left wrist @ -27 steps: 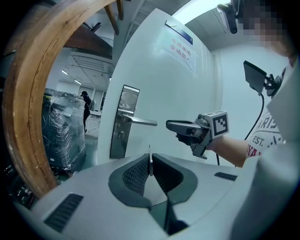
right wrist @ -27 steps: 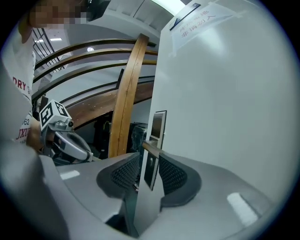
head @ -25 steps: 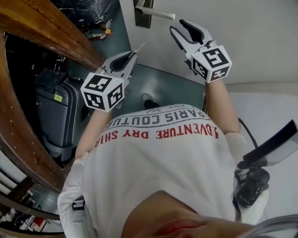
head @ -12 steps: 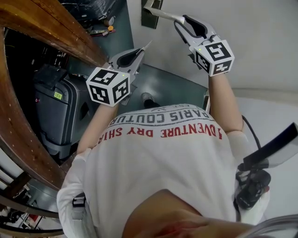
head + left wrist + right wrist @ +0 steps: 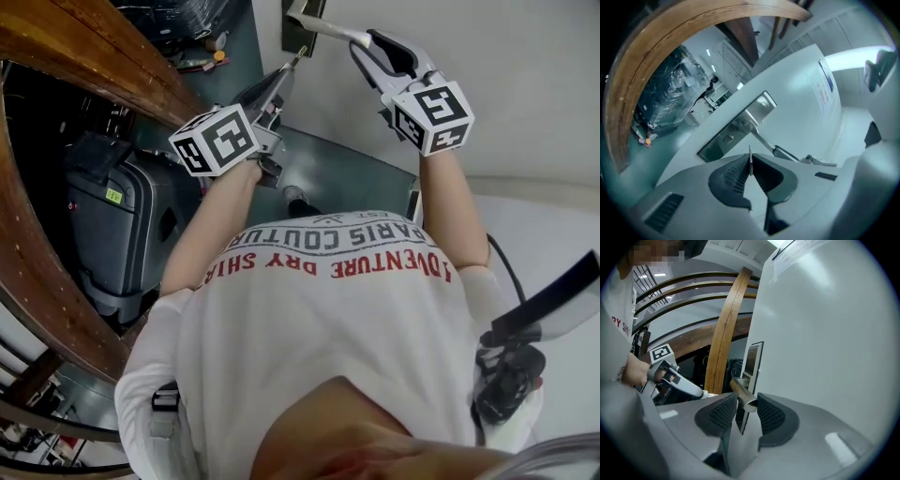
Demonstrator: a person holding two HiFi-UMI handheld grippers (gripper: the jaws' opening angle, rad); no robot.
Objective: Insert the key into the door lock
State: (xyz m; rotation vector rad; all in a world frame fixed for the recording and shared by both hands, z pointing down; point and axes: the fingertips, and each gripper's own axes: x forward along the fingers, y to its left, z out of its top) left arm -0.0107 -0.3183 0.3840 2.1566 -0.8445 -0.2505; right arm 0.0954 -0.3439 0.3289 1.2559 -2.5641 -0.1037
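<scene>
Left gripper [image 5: 279, 82] jaws clamp the key [image 5: 750, 153] near the lock [image 5: 727, 138] — not yet in; right gripper [image 5: 747, 411] jaws straddle the handle [image 5: 739, 391], apart.

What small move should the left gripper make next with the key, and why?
Probably ease the left gripper forward, steering the tip of the key onto the keyhole. The key is pinched edge-on in its jaws and aimed at the lock plate, but in the left gripper view the keyhole lies up and left of the tip. The right gripper's open jaws straddle the door handle.
</scene>
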